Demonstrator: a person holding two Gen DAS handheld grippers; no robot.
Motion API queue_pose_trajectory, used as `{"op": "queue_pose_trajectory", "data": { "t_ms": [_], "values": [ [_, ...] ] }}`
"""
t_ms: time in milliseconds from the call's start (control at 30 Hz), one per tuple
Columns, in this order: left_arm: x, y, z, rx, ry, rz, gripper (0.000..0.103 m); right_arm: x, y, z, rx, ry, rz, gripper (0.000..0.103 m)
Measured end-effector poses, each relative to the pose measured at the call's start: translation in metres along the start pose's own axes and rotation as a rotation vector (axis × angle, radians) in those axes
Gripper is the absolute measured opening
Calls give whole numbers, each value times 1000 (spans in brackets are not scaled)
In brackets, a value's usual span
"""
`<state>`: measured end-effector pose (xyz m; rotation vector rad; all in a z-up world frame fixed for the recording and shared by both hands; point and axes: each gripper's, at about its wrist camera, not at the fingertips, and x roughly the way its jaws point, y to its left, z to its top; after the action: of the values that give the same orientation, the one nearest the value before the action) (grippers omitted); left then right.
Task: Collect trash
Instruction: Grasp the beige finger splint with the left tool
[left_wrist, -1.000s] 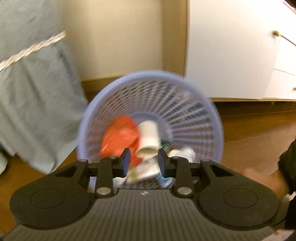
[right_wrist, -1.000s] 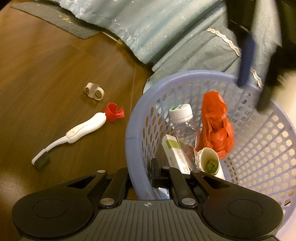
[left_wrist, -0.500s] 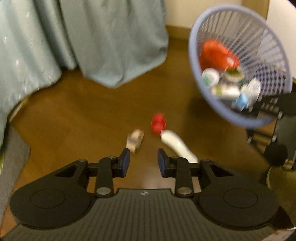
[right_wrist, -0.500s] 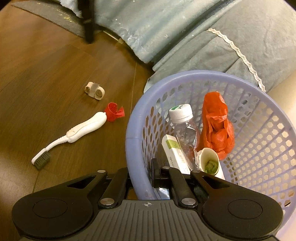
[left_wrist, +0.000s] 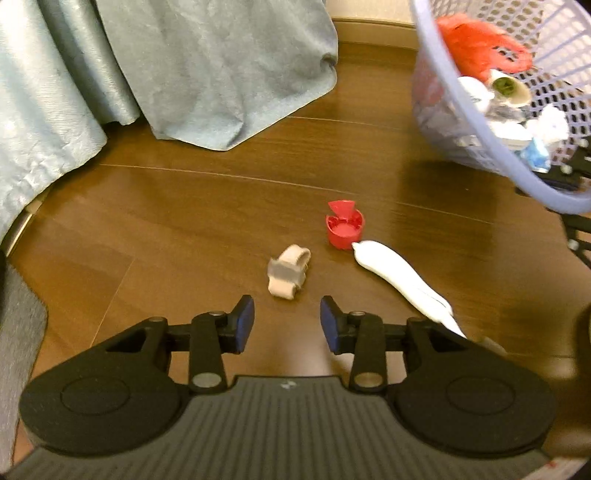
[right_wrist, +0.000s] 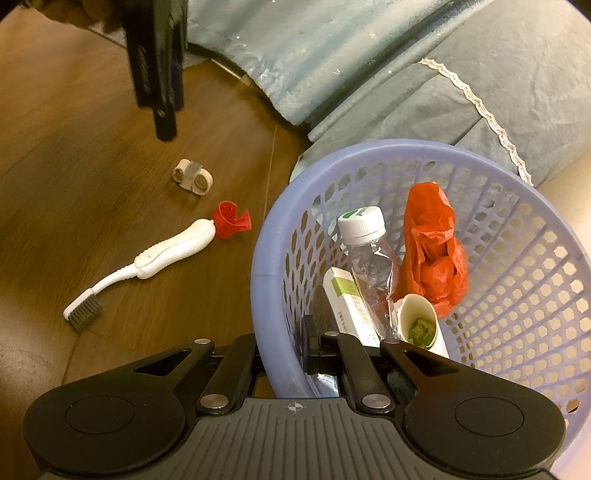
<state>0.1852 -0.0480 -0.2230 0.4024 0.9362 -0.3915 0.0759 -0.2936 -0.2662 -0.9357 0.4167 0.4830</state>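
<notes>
The left gripper (left_wrist: 287, 320) hangs above the wooden floor (left_wrist: 177, 206), its jaws apart and just widened, nothing between them. Just beyond its blue pads (left_wrist: 244, 324) lies a beige taped roll (left_wrist: 289, 271); a red cap (left_wrist: 344, 226) sits further off, touching the handle end of a white brush (left_wrist: 399, 277). The right gripper (right_wrist: 284, 350) is clamped on the near rim of the lilac basket (right_wrist: 266, 258), one finger inside the wall and one outside. Inside lie a clear bottle (right_wrist: 371, 258), a red bag (right_wrist: 432, 247), a paper cup (right_wrist: 419, 325) and a green-and-white carton (right_wrist: 347, 306) whose print is too small to read. Blue-grey fabric (right_wrist: 406, 74) drapes behind.
</notes>
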Motion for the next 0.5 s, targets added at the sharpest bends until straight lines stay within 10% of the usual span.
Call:
{"op": "queue_pose_trajectory", "data": {
  "t_ms": [500],
  "values": [
    [67, 5, 16, 71, 40, -31, 52, 0, 0, -4, 10, 0, 2, 2]
  ]
}}
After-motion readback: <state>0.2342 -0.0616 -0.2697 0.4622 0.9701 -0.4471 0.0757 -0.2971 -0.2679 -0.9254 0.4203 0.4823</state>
